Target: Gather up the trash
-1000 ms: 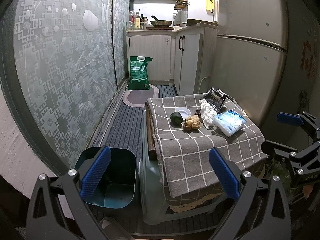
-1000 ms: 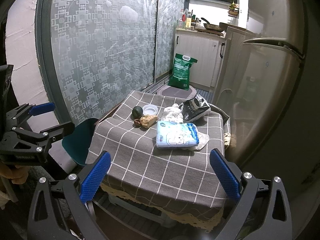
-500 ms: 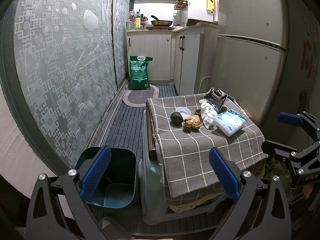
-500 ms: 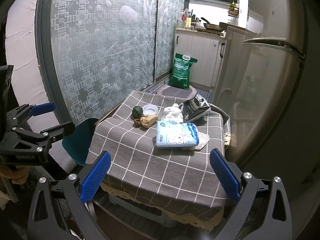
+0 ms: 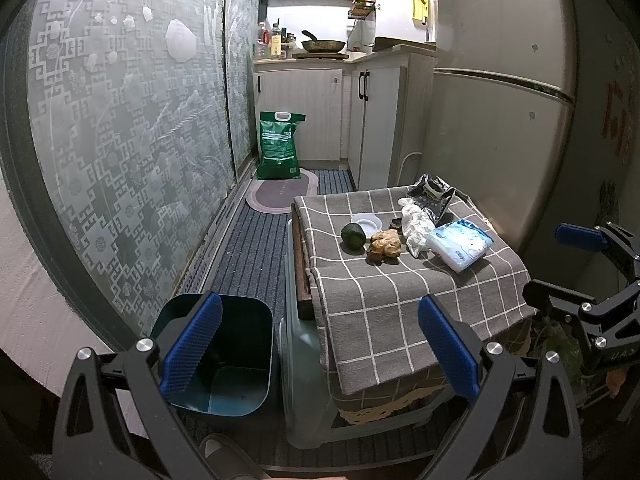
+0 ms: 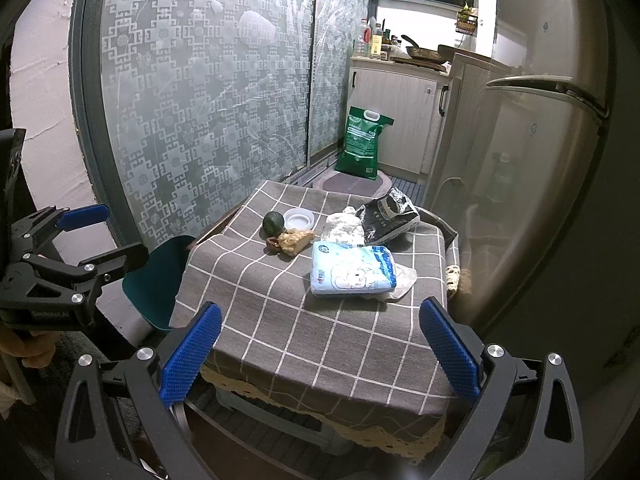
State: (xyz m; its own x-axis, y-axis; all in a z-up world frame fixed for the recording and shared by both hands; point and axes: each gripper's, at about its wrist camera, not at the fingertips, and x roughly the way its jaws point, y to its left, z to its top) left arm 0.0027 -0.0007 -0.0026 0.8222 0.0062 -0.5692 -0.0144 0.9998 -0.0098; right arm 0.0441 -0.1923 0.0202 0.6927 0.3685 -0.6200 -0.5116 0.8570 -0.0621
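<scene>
Both-handed and empty, the left gripper and right gripper gape wide, touching nothing; trash sits on the checked table: tissue pack, crumpled wrapper, beside the bin.

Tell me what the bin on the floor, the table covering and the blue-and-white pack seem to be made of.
Bin: likely moulded plastic, dark teal, smooth with a faint sheen and rounded corners.
Table covering: woven cloth, matte grey with a white grid; it drapes and folds over the edges, with a lace-like trim below.
Blue-and-white pack: soft glossy plastic film, printed; it catches light and looks pillowy, probably tissues inside.
</scene>
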